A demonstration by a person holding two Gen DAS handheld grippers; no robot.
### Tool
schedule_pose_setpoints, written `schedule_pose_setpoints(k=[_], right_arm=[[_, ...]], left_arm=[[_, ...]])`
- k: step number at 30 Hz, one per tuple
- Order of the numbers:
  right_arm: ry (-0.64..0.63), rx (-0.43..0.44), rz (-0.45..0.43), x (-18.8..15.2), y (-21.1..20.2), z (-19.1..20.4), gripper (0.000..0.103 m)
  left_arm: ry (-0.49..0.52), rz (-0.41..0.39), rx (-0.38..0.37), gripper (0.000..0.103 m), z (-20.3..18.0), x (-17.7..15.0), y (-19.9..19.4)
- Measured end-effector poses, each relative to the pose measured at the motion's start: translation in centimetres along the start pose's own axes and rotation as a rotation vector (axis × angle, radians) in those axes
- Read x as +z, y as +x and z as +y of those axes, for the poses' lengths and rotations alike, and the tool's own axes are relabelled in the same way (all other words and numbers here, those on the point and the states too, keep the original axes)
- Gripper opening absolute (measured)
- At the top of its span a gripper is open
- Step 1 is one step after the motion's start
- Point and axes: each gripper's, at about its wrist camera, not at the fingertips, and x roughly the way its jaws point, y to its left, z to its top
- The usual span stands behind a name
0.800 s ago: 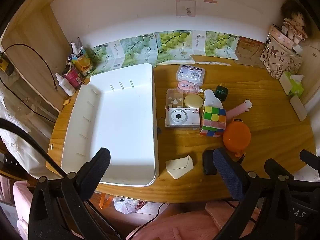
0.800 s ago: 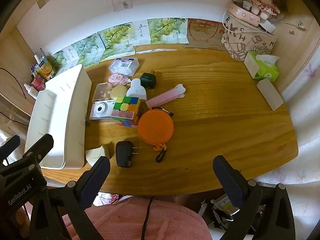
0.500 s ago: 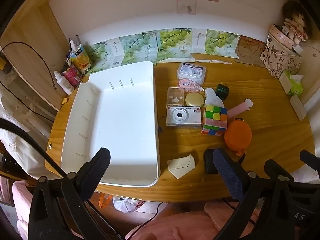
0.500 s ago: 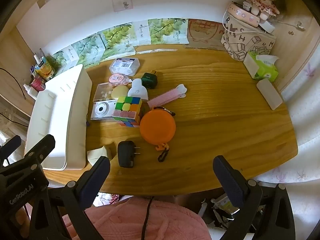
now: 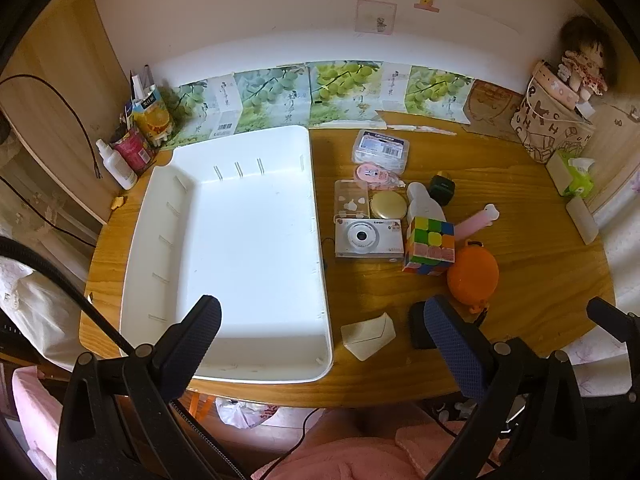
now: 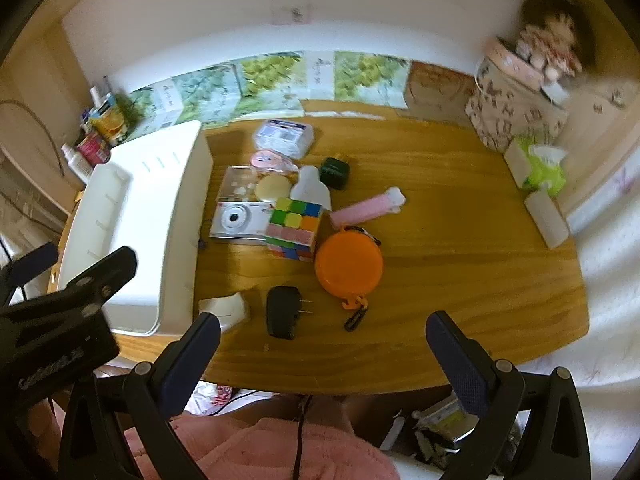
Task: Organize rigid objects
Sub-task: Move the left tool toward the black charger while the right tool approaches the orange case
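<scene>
An empty white tray [image 5: 168, 248] [image 6: 176, 216] lies on the left of the wooden table. Right of it sits a cluster: white camera [image 5: 368, 238] [image 6: 236, 218], colour cube [image 5: 430, 246] [image 6: 294, 228], orange round case [image 5: 474, 276] [image 6: 348, 266], black charger [image 6: 282, 312] [image 5: 418, 330], cream folded piece [image 5: 368, 336] [image 6: 226, 308], pink stick [image 5: 476, 224] [image 6: 366, 208], gold compact [image 5: 386, 204]. My left gripper [image 5: 322, 332] hangs open above the tray's near right corner. Open too, my right gripper [image 6: 322, 340] hovers over the table's near edge, nothing between its fingers.
At the back left stand bottles and cartons [image 5: 136, 136]. At the back right are a patterned bag with a doll [image 5: 556, 120], a tissue pack [image 5: 572, 172] and a white block [image 5: 584, 220]. A clear box [image 5: 382, 148] lies behind the cluster. A pink-clad lap [image 6: 260, 448] is below the edge.
Both grippers have moved forward and closer to the table, so the objects look larger. The right wrist view is blurred by motion. Jaws stay wide.
</scene>
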Motion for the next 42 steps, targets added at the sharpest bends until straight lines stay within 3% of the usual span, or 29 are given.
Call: schedule_pose_setpoints(k=[8,22,30,42], right_arm=[[-0.047,-0.029,-0.028,-0.9,-0.8,2.7,0.103],[-0.129,-0.024,-0.003,-1.9,0.3,3.7,0.103],[-0.197,0.084,0.116,-1.1,3.6,1.4,0.103],[-0.235,0.231,0.286,0.6,8.7,-4.2,0.103]], left_arm=[[-0.011,-0.019,-0.046,0.101,1.6,-0.3,-0.2],[-0.078,0.074,-0.034,0.101,1.5,-1.4,1.5],[-0.232,0.162,-0.001,0.101,0.1,-2.0,3.3],[-0.472,0.354,0.03,0.101,-2.9,-4.9,6.8]])
